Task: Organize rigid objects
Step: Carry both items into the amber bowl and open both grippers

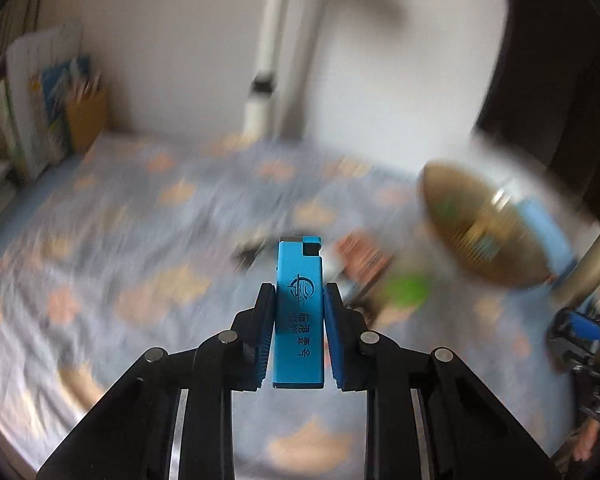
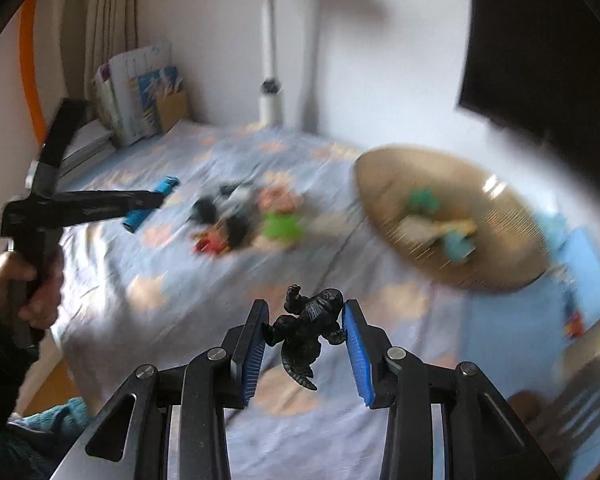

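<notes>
My left hand-held gripper is clamped on a blue lighter, pads on both sides, lighter upright w/ its cap end pointing away from me. My right hand-held gripper pinches a small black monster figurine betw. the blue pads, tail hanging toward me.

Both are held above a bed w/ a light-blue patterned sheet; much of it is motion-blurred. From the right wrist cam, at approx. 2 o'clock, a round tan woven tray sits on the sheet w/ a few blurred toys in it, green and blue ones. Around 12 o'clock, further out, a loose pile of small toys lies on the sheet: black, red, green bits; can't tell what each is. At 10 o'clock I see my left hand gripping its tool, lighter at the tip.

Farthest: white lamp pole at 12, stack of books at 11 against the wall.
</notes>
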Tool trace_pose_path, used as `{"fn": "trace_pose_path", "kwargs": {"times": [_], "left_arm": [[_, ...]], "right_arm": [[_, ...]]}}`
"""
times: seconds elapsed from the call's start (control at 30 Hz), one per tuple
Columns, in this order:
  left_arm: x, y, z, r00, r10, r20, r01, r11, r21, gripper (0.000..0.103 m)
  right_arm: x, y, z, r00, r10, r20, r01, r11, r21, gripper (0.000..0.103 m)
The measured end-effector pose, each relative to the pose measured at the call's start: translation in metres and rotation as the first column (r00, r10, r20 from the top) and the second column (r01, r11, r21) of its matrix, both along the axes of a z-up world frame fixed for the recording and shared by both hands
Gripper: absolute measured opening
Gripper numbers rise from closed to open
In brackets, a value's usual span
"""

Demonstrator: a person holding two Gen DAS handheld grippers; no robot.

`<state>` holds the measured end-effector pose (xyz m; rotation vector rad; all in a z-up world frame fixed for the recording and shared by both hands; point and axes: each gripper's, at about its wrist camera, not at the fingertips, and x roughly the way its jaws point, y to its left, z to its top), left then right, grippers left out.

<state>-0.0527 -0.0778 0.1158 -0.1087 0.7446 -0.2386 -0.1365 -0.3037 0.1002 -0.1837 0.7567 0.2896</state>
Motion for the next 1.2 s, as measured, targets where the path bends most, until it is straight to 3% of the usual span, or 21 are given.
{"fn": "trace_pose_path", "kwargs": {"times": [0.13,0.23,0.3,0.43,0.7,0.77,0.87,0.93,1.07,1.2], "left_arm": [[0.024,-0.046,0.047,0.995,-0.063,0.076,0.070,0.994,-0.089,0.021],[0.051,-0.080,0.059,0.995,-0.081,0.063,0.092,0.978,-0.187,0.021],[0.070,-0.106,0.052,0.995,-0.101,0.019,0.102,0.965,-0.241,0.021],[0.090,-0.149,0.023,0.985,-0.159,-0.060,0.138,0.956,-0.260,0.021],[0.094,-0.187,-0.019,0.962,-0.226,-0.154,0.186,0.953,-0.238,0.021],[0.094,-0.189,-0.019,0.960,-0.228,-0.159,0.186,0.952,-0.241,0.022],[0.095,-0.184,-0.013,0.962,-0.230,-0.148,0.190,0.951,-0.244,0.045],[0.089,-0.168,0.000,0.971,-0.208,-0.114,0.176,0.954,-0.241,0.054],[0.066,-0.116,0.039,0.988,-0.151,0.023,0.152,0.958,-0.244,0.072],[0.034,-0.062,0.068,0.990,-0.051,0.129,0.078,0.974,-0.214,0.077]], "right_arm": [[0.018,-0.027,0.036,0.995,-0.051,0.087,0.054,0.998,-0.035,0.037],[0.034,-0.042,0.055,0.989,-0.084,0.119,0.090,0.995,-0.046,0.037],[0.045,-0.046,0.059,0.990,-0.082,0.115,0.090,0.994,-0.067,0.037],[0.068,-0.054,0.048,0.995,-0.076,0.066,0.082,0.991,-0.101,0.037],[0.090,-0.074,0.013,0.995,-0.098,-0.032,0.094,0.990,-0.107,0.037],[0.090,-0.075,0.010,0.995,-0.094,-0.040,0.089,0.990,-0.113,0.037],[0.092,-0.075,0.008,0.993,-0.103,-0.049,0.097,0.988,-0.118,0.039],[0.092,-0.079,0.011,0.990,-0.136,-0.039,0.130,0.983,-0.129,0.051],[0.071,-0.094,0.048,0.981,-0.187,0.051,0.190,0.979,-0.074,0.053],[0.042,-0.083,0.083,0.974,-0.178,0.143,0.184,0.982,-0.034,0.062]]}}
